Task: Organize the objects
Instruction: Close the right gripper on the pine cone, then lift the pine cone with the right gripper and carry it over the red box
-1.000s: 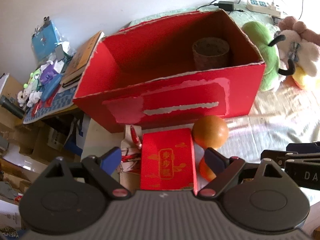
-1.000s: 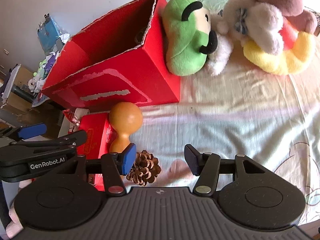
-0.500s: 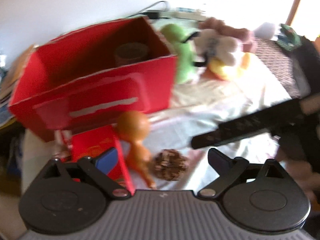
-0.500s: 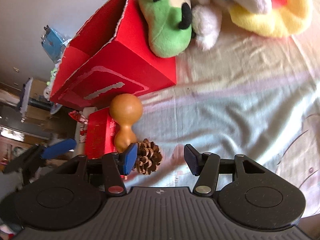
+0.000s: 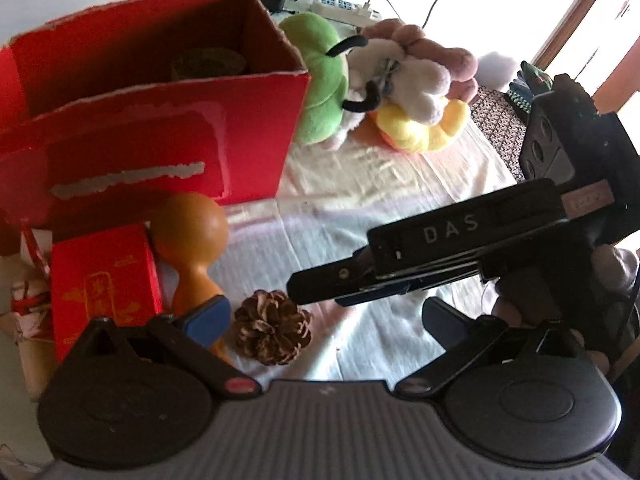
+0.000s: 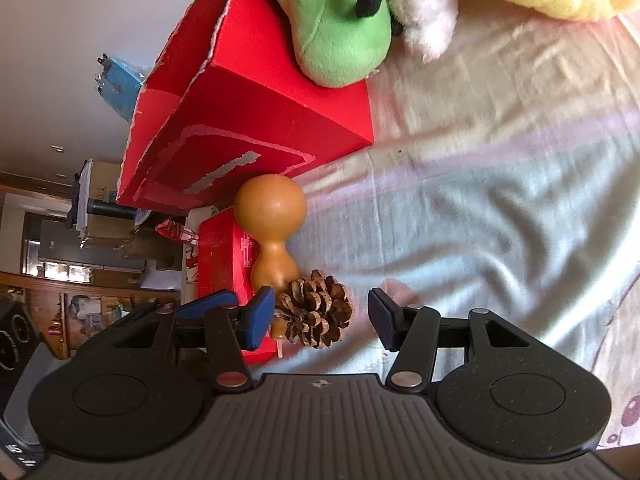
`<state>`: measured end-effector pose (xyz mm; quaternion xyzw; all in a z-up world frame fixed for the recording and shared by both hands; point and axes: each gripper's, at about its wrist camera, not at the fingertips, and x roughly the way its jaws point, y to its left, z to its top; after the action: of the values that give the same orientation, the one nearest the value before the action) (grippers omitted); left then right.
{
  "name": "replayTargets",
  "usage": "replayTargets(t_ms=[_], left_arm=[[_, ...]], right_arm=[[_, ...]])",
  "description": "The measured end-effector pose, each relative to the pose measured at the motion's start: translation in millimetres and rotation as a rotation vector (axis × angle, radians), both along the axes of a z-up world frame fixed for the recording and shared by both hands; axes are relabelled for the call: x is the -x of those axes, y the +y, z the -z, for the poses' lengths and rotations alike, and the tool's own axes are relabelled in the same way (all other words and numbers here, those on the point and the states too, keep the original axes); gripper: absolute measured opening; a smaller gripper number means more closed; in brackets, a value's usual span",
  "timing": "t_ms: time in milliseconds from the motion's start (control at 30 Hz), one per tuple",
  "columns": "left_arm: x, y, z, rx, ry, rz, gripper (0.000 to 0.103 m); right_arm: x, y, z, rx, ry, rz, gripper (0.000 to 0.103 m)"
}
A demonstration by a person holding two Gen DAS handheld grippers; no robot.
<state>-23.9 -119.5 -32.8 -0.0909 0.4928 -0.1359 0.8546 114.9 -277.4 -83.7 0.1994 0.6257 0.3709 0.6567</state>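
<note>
Left gripper (image 5: pixel 326 316) jaws wide, just been opening, nothing gripped, pine cone (image 5: pixel 272 330) on the sheet between them, right gripper (image 6: pixel 322 316) partly open, empty, cone beside its left finger, gourd (image 6: pixel 272 232) and small red box (image 6: pixel 224 264) alongside, big red carton (image 5: pixel 152 120) behind.

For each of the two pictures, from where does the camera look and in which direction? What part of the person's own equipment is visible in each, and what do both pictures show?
Left wrist view: sits on the left gripper, tilted down at the sheet; its open jaws, just widened, frame the pine cone; the right gripper crosses from the right.
Right wrist view: sits on the right gripper, tilted down; its open jaws stand around the pine cone; a finger of the left gripper shows at left.
Shared: pine cone, gourd, small red box, big red box, green plush toy.
</note>
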Motion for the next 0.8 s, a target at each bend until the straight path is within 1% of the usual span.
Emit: replayTargets(t_ms=[100, 233, 333, 367, 400, 533, 600, 633, 700, 800], left_arm=[[-4.1, 1.8, 5.8, 0.027, 0.027, 0.017, 0.095], [-6.2, 3.7, 12.2, 0.036, 0.057, 0.030, 0.083], [-7.2, 4.5, 15.0, 0.029, 0.054, 0.033, 0.082], [-8.3, 4.8, 16.9, 0.026, 0.065, 0.035, 0.078], [-9.0, 6.0, 19.0, 0.017, 0.076, 0.032, 0.077], [-9.1, 12.4, 22.4, 0.002, 0.084, 0.016, 0.077], [-10.2, 9.5, 25.5, -0.006, 0.092, 0.034, 0.072], [-9.8, 7.0, 26.6, -0.019, 0.088, 0.042, 0.074], [-8.6, 3.6, 27.2, -0.041, 0.074, 0.054, 0.073], [-9.7, 3.7, 26.8, -0.032, 0.067, 0.052, 0.063]], right_arm=[[-1.6, 3.2, 3.7, -0.005, 0.016, -0.015, 0.056], [-2.8, 7.7, 9.3, -0.009, 0.040, -0.027, 0.056], [-3.7, 10.3, 14.4, -0.005, 0.058, -0.029, 0.056], [-3.5, 11.2, 16.1, 0.000, 0.063, -0.029, 0.056], [-3.4, 12.6, 17.3, 0.003, 0.066, -0.032, 0.057], [-0.9, 17.3, 22.5, -0.001, 0.095, -0.045, 0.056], [-0.5, 17.9, 24.3, -0.006, 0.106, -0.045, 0.053], [-0.5, 18.4, 24.1, -0.013, 0.111, -0.042, 0.048], [-0.9, 16.4, 21.8, -0.016, 0.104, -0.037, 0.045], [-0.2, 13.0, 17.8, -0.003, 0.077, -0.028, 0.044]])
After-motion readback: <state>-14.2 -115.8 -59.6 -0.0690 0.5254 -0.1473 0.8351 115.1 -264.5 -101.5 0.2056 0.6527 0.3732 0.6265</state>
